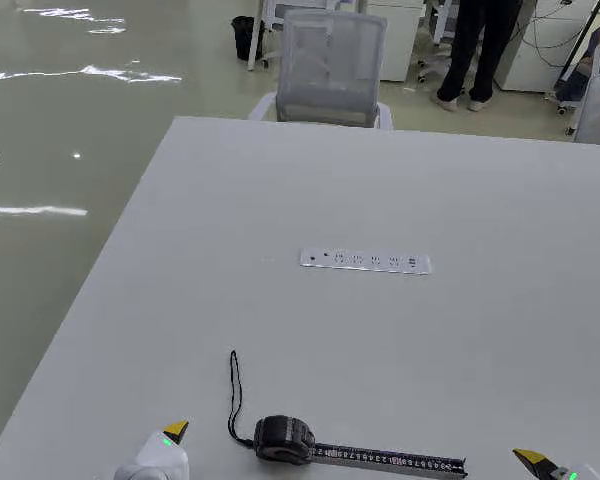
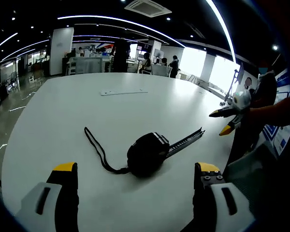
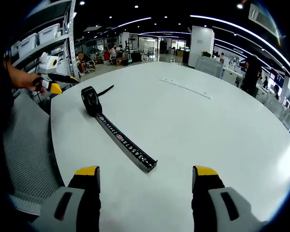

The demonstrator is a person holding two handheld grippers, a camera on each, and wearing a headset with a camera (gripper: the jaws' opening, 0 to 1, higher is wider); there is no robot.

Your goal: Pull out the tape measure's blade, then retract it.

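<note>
A black tape measure [image 1: 284,440] lies on the white table near its front edge, its blade [image 1: 390,461] drawn out to the right and its cord [image 1: 235,395] trailing away from me. The left gripper view has the case [image 2: 148,154] just ahead of my left gripper [image 2: 133,170], which stands open and empty. My right gripper [image 3: 145,173] is open too, with the blade's end [image 3: 149,164] lying just in front of it and the case [image 3: 90,100] farther off. In the head view the left gripper's yellow tip [image 1: 176,430] sits left of the case and the right gripper's tip [image 1: 532,461] right of the blade.
A white power strip [image 1: 365,261] lies mid-table. A grey mesh chair [image 1: 330,70] stands at the far edge, another chair [image 1: 598,105] at the right. A person [image 1: 482,50] stands beyond, among office furniture. The table [image 1: 380,190] has wide bare surface.
</note>
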